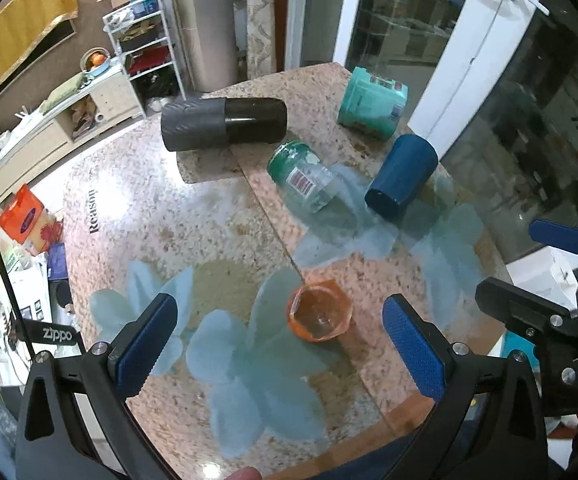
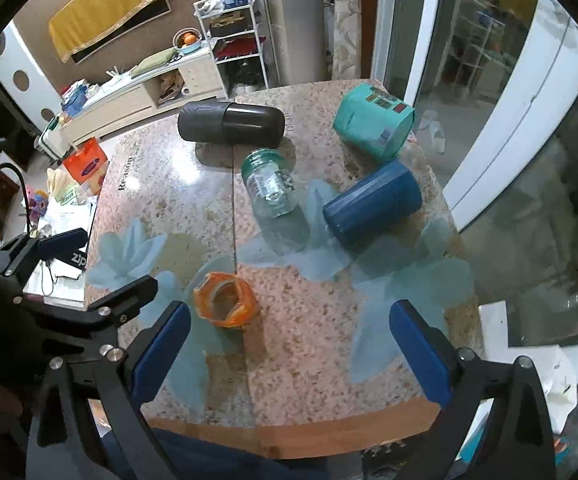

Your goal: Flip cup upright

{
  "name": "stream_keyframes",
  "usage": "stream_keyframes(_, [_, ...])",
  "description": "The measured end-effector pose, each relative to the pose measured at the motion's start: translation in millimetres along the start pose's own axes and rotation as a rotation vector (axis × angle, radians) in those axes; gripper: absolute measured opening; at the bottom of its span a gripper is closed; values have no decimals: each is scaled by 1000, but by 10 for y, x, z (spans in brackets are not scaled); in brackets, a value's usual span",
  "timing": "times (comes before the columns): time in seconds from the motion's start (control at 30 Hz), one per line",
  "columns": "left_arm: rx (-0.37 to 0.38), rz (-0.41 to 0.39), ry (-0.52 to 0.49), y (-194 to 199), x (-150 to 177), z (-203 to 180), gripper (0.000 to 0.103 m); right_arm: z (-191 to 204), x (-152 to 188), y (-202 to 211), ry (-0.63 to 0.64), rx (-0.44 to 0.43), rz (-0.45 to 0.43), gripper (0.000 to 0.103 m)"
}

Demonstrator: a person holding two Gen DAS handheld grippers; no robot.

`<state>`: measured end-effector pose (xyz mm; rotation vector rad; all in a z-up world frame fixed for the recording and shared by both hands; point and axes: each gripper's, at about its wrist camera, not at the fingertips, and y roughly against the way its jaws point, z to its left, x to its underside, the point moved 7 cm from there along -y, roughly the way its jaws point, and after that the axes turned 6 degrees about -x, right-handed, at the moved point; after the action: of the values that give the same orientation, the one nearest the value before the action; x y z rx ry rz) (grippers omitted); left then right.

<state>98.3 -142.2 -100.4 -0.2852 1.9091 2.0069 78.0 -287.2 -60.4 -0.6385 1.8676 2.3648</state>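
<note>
A small orange cup (image 1: 320, 311) stands upright on the granite-patterned table, mouth up; it also shows in the right wrist view (image 2: 225, 299). My left gripper (image 1: 285, 348) is open, with the cup just ahead between its blue pads, not touching. My right gripper (image 2: 289, 350) is open and empty, with the cup ahead to its left. A dark blue cup (image 1: 401, 177) lies on its side further back; it shows in the right wrist view (image 2: 373, 202) too.
A glass jar with a green lid (image 1: 303, 176) (image 2: 271, 184), a black-and-grey flask (image 1: 225, 123) (image 2: 231, 123) and a teal tub (image 1: 371, 102) (image 2: 373, 120) all lie on their sides at the back. The table's front edge (image 2: 309, 436) is close. Glass doors stand to the right.
</note>
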Motion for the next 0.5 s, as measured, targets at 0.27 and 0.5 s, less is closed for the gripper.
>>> stream_keyframes(0.27, [-38,0,71,1,24,-115,103,-128,-26,-55,84,-52,3,100])
stream_keyframes(0.5, [-57,0,129,27,91,-81,103,-123,-88,-25,138,-62,-9,100])
